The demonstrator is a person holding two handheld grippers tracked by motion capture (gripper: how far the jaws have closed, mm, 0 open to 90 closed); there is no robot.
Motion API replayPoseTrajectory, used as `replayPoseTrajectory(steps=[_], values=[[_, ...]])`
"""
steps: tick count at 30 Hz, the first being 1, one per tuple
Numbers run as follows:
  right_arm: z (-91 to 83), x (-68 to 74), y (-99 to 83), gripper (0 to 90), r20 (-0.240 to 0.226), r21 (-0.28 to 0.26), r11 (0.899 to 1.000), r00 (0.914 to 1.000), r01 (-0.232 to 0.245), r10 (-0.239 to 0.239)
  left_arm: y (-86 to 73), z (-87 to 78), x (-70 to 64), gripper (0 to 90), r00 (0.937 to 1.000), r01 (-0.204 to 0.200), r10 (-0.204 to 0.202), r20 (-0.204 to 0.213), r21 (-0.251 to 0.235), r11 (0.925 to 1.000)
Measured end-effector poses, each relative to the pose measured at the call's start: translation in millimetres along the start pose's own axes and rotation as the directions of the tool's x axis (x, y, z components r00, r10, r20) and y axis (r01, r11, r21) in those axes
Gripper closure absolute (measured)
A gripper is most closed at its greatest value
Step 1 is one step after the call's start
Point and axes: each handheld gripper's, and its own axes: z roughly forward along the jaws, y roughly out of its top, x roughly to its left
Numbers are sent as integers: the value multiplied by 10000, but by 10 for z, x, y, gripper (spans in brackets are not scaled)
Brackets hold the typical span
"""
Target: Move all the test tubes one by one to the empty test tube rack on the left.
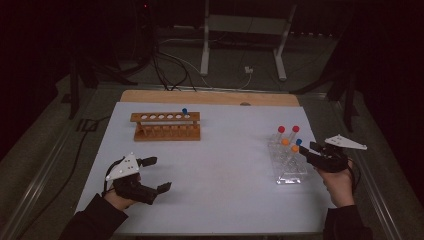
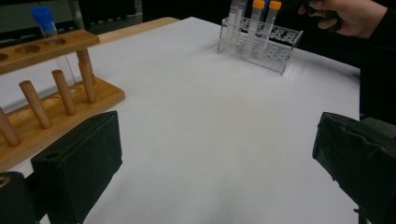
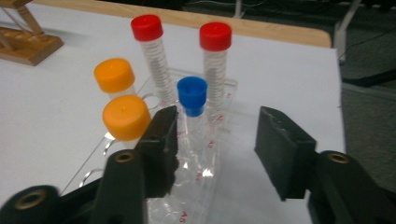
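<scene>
A clear plastic rack (image 1: 290, 169) at the table's right holds several capped tubes: two red (image 3: 148, 28), two orange (image 3: 125, 116) and one blue-capped tube (image 3: 192, 95). My right gripper (image 1: 307, 148) stands open right by the rack, its jaws level with the blue-capped tube and just on my side of it, touching nothing. A wooden rack (image 1: 166, 125) at the back left carries one blue-capped tube (image 1: 184, 111). My left gripper (image 1: 156, 174) rests open near the front left with nothing between its jaws.
White sheet (image 1: 210, 165) covers the table, with a bare wooden strip (image 1: 210, 97) along the far edge. Cables and desk legs (image 1: 205, 45) lie on the floor beyond. A wide stretch of open sheet separates the two racks.
</scene>
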Motion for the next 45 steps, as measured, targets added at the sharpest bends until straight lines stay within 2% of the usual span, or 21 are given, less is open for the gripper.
replayPoseTrajectory(steps=[5,12,20,33,45], values=[[67,39,-23,616,-236,319,9991,9994,268,-261,-24,13,10,24,10000,2,-1,-51,139,9999],[162,72,-20,685,-150,623,9970,9989,461,-453,-40,14,25,24,10000,84,-84,-26,134,9999],[211,73,-1,763,-186,597,9977,9994,306,-295,-59,41,32,24,9999,117,-117,-39,200,9997],[218,133,34,776,-17,713,9944,9969,780,-781,-54,26,34,23,9999,131,-131,17,169,9998],[34,115,186,777,-94,318,9958,9963,857,-855,-55,35,33,24,9999,127,-127,22,237,9996]])
